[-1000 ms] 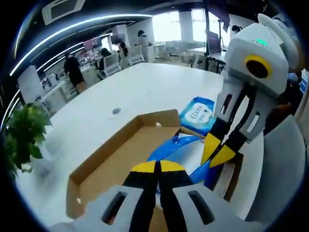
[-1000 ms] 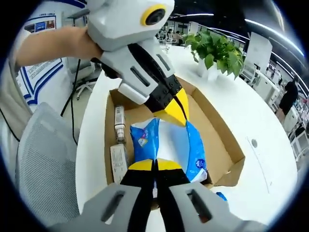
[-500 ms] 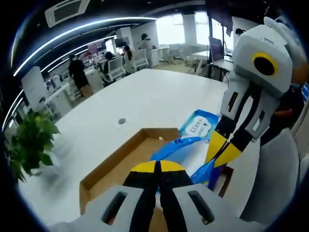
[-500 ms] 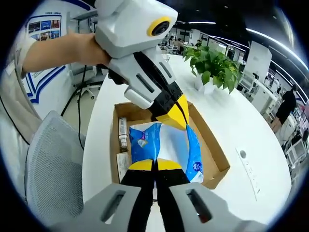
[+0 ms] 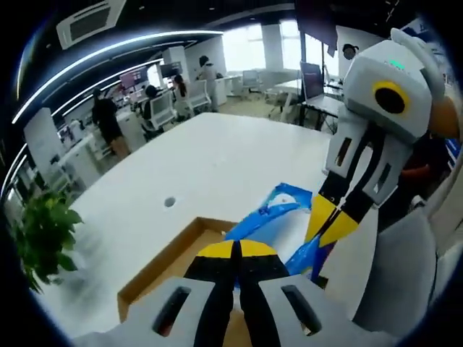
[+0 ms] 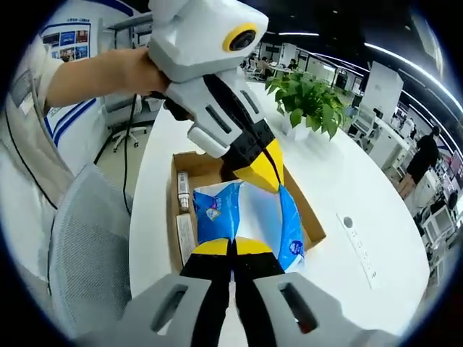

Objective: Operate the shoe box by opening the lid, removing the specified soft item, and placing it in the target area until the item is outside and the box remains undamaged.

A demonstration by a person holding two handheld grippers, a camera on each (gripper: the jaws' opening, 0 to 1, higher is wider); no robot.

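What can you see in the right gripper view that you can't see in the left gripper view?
Right gripper view alone: a small bottle and a flat packet lying along one wall inside the box, plus a grey chair.

Left gripper view alone: people at desks far across the room.

Both: the cardboard box, the blue and white soft pack pinched by both grippers, the white table and a green plant.

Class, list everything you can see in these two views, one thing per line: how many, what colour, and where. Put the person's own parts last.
Box: one, brown cardboard, open, on the table under the pack.
Soft pack: one, blue and white, held above the box by both tongs.
Small items in box: at least two, pale, along one side wall.
Table: one, white, long.
Plant: one, green, on the table beyond the box.
Chair: one, grey mesh, beside the table.
Left tongs: yellow tips, shut on pack.
Right tongs: yellow tips, shut on pack.
Arm: one, holding left tongs.
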